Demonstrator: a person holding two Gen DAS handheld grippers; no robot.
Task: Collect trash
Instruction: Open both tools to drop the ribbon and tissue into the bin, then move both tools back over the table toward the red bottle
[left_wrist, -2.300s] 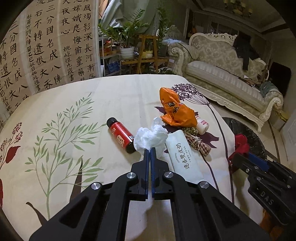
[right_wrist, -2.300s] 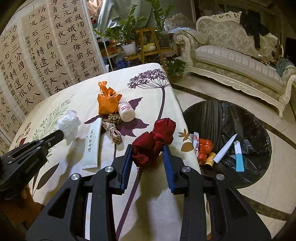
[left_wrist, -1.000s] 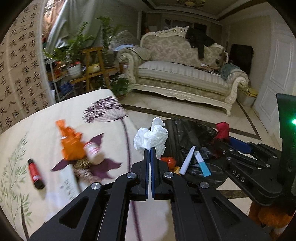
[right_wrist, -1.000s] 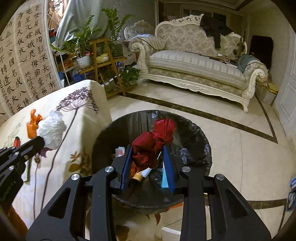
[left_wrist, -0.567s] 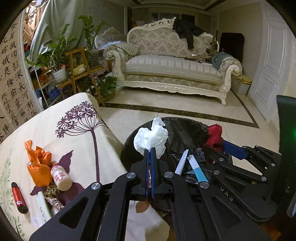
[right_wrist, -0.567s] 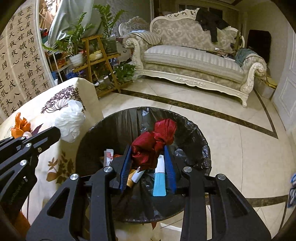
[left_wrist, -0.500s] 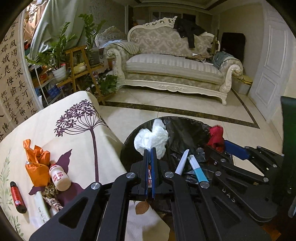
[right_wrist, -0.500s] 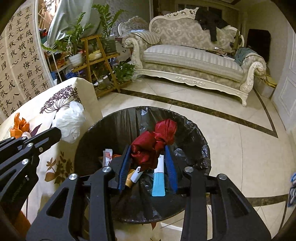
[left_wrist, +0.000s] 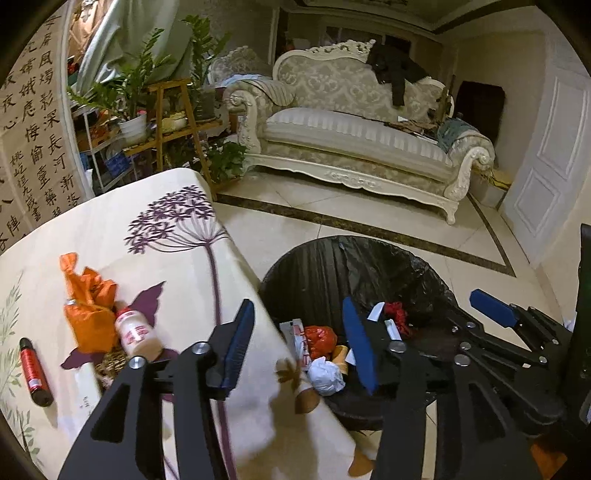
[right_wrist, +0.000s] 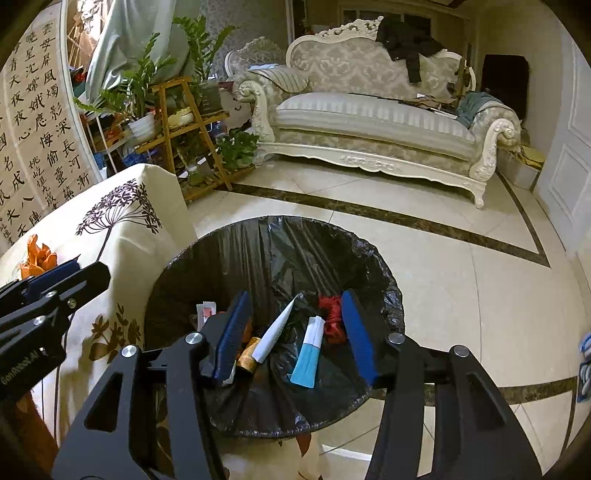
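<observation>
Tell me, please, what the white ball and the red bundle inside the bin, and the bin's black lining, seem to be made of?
White ball: probably tissue paper, matte and crumpled into soft folds.
Red bundle: looks like fabric or ribbon with a slight sheen; partly hidden, so uncertain.
Black lining: thin plastic film, glossy, wrinkled, with streaks of reflected light.

Crumpled white tissue (left_wrist: 325, 376) and red cloth (right_wrist: 331, 317), lying in black-lined bin (right_wrist: 280, 243)
</observation>
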